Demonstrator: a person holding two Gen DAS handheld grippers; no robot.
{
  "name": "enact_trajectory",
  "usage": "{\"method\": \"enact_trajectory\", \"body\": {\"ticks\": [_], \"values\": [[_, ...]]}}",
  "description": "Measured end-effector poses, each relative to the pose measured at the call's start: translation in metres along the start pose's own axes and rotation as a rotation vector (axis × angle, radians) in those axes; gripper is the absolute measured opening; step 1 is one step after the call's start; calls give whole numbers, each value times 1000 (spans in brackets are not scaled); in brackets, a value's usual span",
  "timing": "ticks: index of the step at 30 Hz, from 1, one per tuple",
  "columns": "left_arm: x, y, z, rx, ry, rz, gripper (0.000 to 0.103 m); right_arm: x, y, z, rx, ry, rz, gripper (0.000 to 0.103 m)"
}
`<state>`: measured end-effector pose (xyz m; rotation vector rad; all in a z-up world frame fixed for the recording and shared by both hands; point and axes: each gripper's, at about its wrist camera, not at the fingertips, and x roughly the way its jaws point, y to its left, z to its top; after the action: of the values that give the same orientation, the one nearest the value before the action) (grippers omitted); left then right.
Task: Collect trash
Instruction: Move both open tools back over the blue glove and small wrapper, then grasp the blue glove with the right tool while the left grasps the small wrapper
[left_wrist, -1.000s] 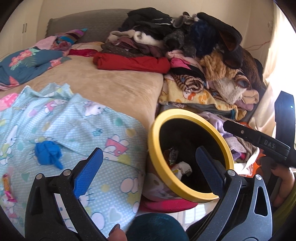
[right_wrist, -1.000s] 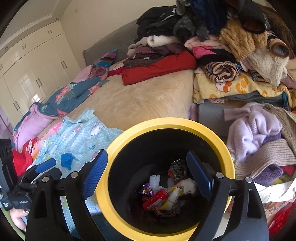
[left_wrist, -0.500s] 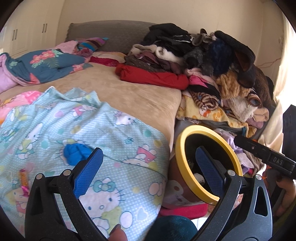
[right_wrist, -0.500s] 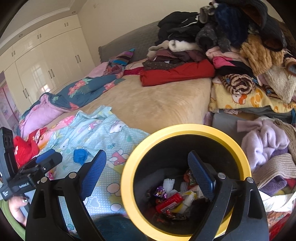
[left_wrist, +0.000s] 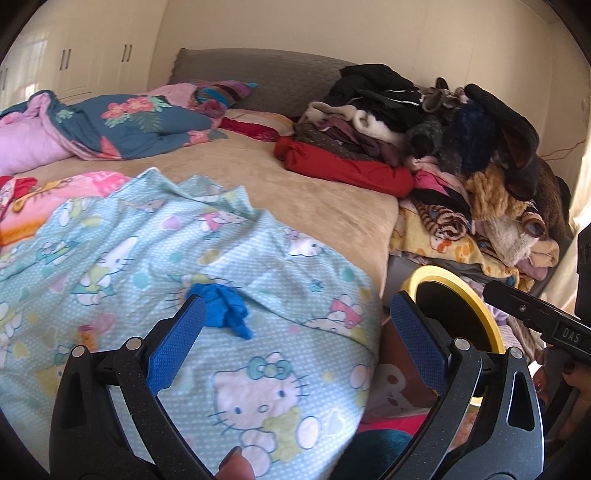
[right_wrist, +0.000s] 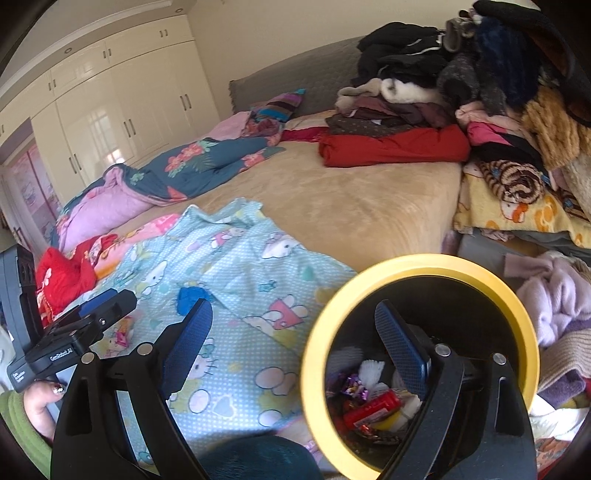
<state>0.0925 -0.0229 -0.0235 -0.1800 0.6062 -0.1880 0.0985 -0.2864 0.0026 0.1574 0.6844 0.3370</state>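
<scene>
A crumpled blue glove lies on the light-blue Hello Kitty sheet on the bed; it also shows in the right wrist view. A small colourful wrapper lies on the sheet left of it. A yellow-rimmed black bin stands beside the bed with wrappers and other trash inside; it also shows in the left wrist view. My left gripper is open and empty, just short of the glove. My right gripper is open and empty, with one finger over the bin.
A tall pile of folded clothes fills the right side of the bed. A floral quilt and pink blanket lie at the far left. White wardrobes stand behind. More clothes lie right of the bin.
Both grippers have swung left, away from the bin and toward the bed. The blue glove now lies close in front of my left gripper. Both stayed open.
</scene>
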Motion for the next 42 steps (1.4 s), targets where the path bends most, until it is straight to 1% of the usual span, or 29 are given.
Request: {"method": "enact_trajectory", "body": {"ticks": [6, 11, 15, 23, 29, 38, 40, 42], "values": [[-4, 27, -2, -37, -12, 39, 92, 18, 26, 2, -52, 23, 44, 87], [-2, 49, -3, -64, 0, 78, 92, 40, 48, 5, -77, 57, 83, 87], [-10, 67, -3, -98, -24, 108, 92, 52, 69, 8, -127, 65, 111, 87], [-17, 103, -8, -158, -26, 167, 92, 79, 103, 13, -203, 103, 151, 87], [-21, 130, -11, -193, -29, 214, 92, 100, 116, 14, -214, 127, 169, 87], [-17, 160, -24, -248, 9, 258, 92, 128, 129, 8, -239, 179, 186, 85], [-14, 165, -30, -259, 26, 261, 90, 133, 132, 5, -244, 194, 192, 84], [-11, 170, -35, -270, 44, 266, 85, 140, 135, 1, -251, 211, 194, 83]]}}
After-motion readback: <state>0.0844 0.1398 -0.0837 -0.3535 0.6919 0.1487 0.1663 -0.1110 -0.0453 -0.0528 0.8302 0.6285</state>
